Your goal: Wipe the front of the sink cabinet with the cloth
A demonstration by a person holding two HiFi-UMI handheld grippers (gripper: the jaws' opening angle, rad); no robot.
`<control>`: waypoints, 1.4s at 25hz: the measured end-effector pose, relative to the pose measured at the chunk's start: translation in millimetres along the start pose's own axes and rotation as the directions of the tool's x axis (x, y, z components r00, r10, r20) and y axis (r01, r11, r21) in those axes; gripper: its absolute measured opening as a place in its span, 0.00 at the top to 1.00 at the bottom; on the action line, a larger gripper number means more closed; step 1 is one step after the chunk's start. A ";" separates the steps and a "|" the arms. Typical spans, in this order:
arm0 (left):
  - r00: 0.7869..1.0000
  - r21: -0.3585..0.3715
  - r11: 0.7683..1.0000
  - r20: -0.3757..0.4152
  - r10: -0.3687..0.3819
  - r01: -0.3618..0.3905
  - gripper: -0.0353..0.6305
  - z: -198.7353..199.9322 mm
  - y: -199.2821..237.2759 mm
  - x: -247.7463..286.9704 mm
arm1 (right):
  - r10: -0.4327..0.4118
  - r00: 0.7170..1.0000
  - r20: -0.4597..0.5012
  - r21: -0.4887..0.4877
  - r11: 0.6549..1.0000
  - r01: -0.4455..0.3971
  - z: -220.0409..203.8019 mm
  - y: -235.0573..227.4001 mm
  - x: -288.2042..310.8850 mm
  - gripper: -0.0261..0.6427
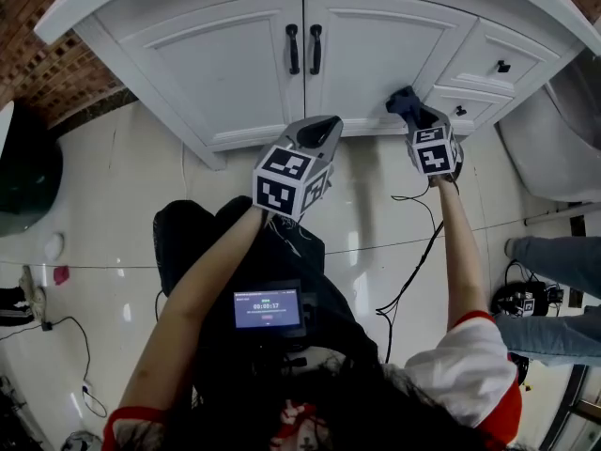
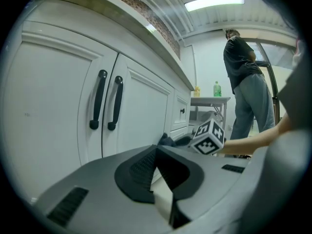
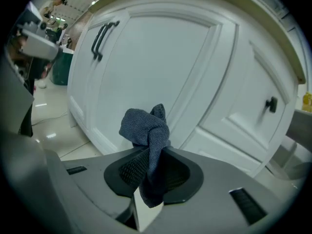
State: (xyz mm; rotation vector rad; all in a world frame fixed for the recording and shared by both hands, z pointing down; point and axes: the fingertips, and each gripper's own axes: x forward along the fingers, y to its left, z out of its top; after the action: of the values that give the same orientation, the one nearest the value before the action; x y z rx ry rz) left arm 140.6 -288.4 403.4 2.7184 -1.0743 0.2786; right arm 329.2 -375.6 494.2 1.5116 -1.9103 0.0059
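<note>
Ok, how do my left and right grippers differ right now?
The right gripper is clamped on the dark blue cloth; the left gripper has its jaws together on nothing. The right gripper is out by the drawers, while the left gripper sits near the foot of the double doors. Both carry marker cubes and point at the white cabinet.

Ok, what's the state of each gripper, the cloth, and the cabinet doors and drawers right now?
Dark blue-grey knitted cloth: bunched, near the lower cabinet front; contact unclear.
Right gripper: shut on that cloth.
Left gripper: shut, empty.
White double cabinet doors: closed.
White drawers with black knobs: closed.
</note>
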 end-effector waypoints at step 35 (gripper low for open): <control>1.000 -0.007 1.000 -0.003 -0.001 0.001 0.89 -2.4 -10.9 -20.4 | -0.175 0.976 0.126 0.040 0.984 0.171 66.0 -89.2 -58.7 0.83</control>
State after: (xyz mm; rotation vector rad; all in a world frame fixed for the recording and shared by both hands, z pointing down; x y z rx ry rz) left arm 133.3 -266.7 399.3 2.7121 -1.0707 0.2781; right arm 377.3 -380.9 378.3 1.7309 -1.8777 -0.1469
